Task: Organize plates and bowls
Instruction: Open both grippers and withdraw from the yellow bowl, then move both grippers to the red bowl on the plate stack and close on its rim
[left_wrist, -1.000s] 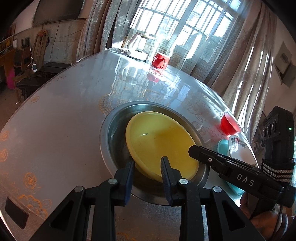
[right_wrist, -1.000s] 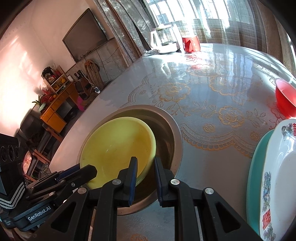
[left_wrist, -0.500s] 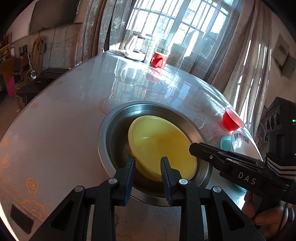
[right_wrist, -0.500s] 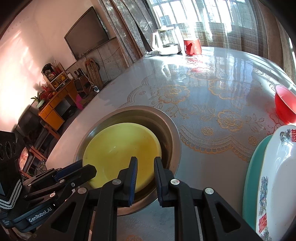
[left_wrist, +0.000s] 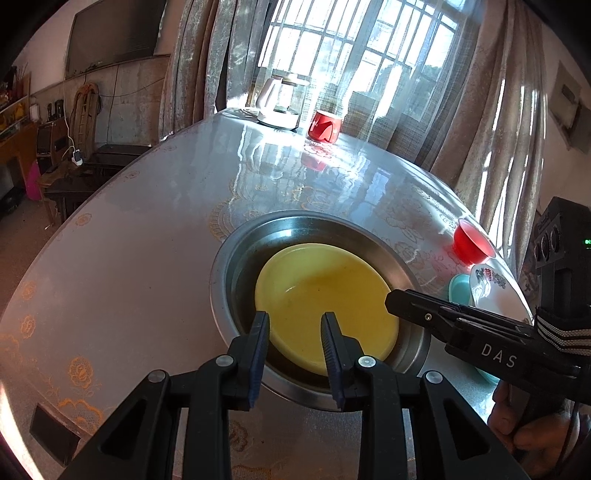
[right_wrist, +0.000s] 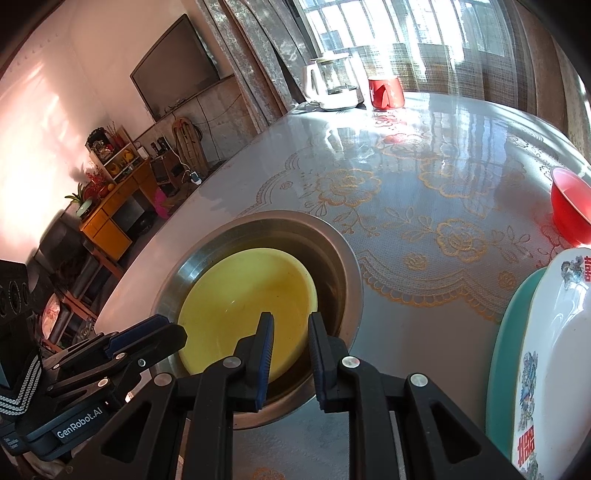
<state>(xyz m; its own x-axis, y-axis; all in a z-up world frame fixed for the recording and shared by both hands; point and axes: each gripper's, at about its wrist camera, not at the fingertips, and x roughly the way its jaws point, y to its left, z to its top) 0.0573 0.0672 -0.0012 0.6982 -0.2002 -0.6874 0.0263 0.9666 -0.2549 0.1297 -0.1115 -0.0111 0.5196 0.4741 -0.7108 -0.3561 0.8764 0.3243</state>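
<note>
A yellow bowl (left_wrist: 325, 291) (right_wrist: 247, 291) lies flat inside a round steel basin (left_wrist: 221, 266) (right_wrist: 347, 266) on the table. My left gripper (left_wrist: 295, 321) (right_wrist: 177, 332) straddles the bowl's near-left rim, one finger outside and one over the inside. Its jaws are opening and the pads stand off the rim. At the opposite rim my right gripper (right_wrist: 291, 321) (left_wrist: 391, 301) stands the same way, jaws also opening with the rim loose between them. A red bowl (right_wrist: 569, 206) (left_wrist: 471, 242) and a white patterned plate (right_wrist: 554, 350) on a teal plate (right_wrist: 506, 332) sit to the right.
A white kettle (left_wrist: 280, 107) and a red cup (left_wrist: 325, 125) stand at the table's far edge by the curtained window. A hand (left_wrist: 532, 439) grips the right tool. The lace-patterned tabletop (right_wrist: 443, 229) stretches between the basin and the plates.
The yellow bowl was tilted with its near rim raised in both grippers. It has sunk and now lies flat in the basin. Both pairs of jaws stand slightly wider.
</note>
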